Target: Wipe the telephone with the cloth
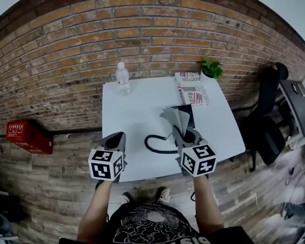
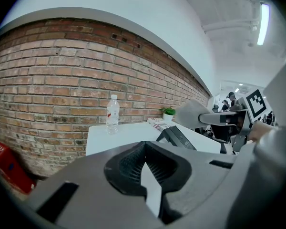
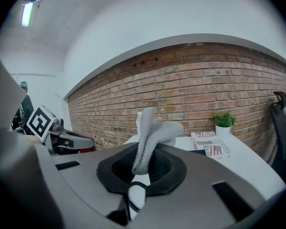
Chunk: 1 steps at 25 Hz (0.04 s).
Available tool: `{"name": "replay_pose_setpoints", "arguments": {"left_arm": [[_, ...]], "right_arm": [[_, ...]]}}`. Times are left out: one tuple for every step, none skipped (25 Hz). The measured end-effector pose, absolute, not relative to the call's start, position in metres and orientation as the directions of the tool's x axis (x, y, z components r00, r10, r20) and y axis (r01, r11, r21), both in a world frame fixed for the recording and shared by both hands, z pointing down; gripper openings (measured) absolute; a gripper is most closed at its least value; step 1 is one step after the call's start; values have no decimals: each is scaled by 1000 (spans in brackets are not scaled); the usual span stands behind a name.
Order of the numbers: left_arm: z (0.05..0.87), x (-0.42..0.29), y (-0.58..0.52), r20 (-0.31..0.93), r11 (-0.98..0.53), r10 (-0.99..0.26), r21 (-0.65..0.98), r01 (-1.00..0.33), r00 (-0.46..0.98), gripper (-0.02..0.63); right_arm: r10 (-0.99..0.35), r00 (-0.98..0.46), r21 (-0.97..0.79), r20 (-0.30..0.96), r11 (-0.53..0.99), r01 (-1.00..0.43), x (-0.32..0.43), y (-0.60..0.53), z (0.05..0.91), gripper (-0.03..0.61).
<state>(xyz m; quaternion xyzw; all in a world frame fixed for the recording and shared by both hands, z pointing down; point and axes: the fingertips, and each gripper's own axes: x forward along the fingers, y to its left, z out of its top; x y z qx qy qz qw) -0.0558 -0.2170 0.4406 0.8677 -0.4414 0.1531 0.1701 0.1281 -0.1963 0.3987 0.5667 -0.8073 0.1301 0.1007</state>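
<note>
While right gripper (image 3: pixel 143 162) fingers clamp cloth (image 3: pixel 155 130) | left gripper (image 2: pixel 144 152) fingers together, empty

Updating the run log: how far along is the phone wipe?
Done: the cloth is picked up, with the right gripper shut on it. In hand: the cloth is held in the air above the telephone, not touching it. The left gripper is shut and empty near the table front edge. Left: the wiping itself.

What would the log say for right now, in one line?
left gripper: shut, empty | right gripper: shut on cloth | cloth: raised over telephone
</note>
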Motion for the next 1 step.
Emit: {"name": "replay_pose_setpoints", "arguments": {"left_arm": [[441,-56,-217,416,-552,-714,161,-818,564,6]], "right_arm": [[-887,-340,-98,311,326,-940,127,-196,399,11]]}}
